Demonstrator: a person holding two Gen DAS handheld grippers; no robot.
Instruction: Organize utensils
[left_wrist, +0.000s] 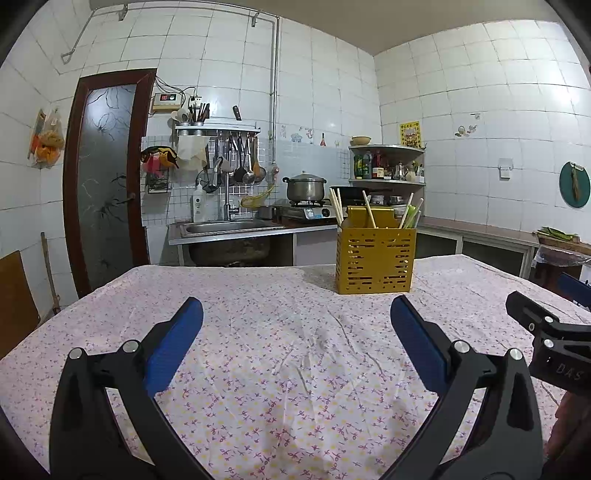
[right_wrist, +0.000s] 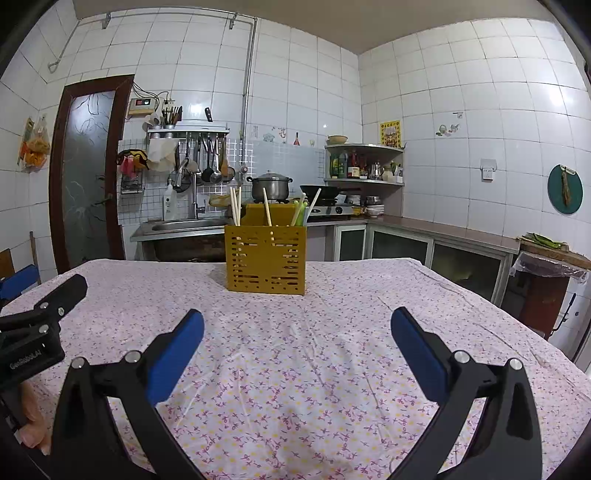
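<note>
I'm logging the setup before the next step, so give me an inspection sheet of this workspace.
Surface: table under a wrinkled pink floral cloth.
Job's things: yellow slotted plastic utensil holder upright on the cloth; pale chopsticks and green-white sticks standing in it.
Clutter: nothing seen on the cloth.
Grippers: left gripper open, empty; right gripper open, empty.
Cables: wires by the wall control box.
Surroundings: steel sink, lidded pot on stove, corner shelves.
</note>
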